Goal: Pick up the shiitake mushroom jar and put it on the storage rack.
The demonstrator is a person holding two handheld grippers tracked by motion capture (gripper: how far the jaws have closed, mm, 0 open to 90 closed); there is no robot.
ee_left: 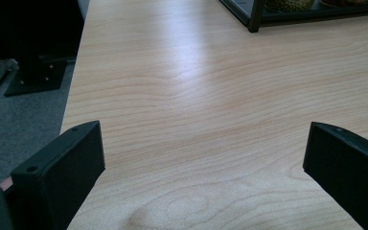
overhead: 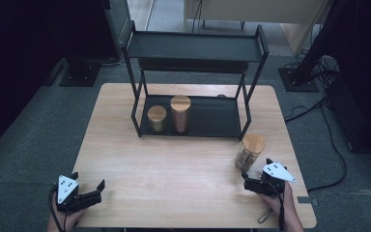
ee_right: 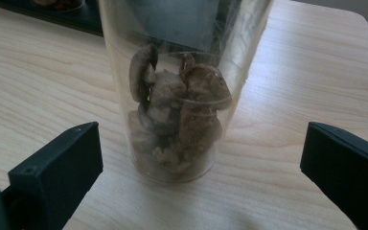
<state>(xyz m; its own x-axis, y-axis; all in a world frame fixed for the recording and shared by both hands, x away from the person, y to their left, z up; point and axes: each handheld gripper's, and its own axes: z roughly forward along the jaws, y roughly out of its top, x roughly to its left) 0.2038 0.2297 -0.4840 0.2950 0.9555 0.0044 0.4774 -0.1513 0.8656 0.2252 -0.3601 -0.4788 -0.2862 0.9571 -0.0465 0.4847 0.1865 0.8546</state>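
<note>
A clear glass jar with a wooden lid stands on the table at the right, holding brown dried pieces. My right gripper is just in front of the jar, open, its jaws wide on either side and not touching the glass. My left gripper rests open near the table's front left corner, over bare wood. On the lower shelf of a black two-tier rack stand a short jar and a taller jar, both with wooden lids.
The wooden table has open surface between the rack and the grippers. Grey carpet surrounds it. Black stands and cables lie on the floor at the back and right. The rack's top shelf holds nothing.
</note>
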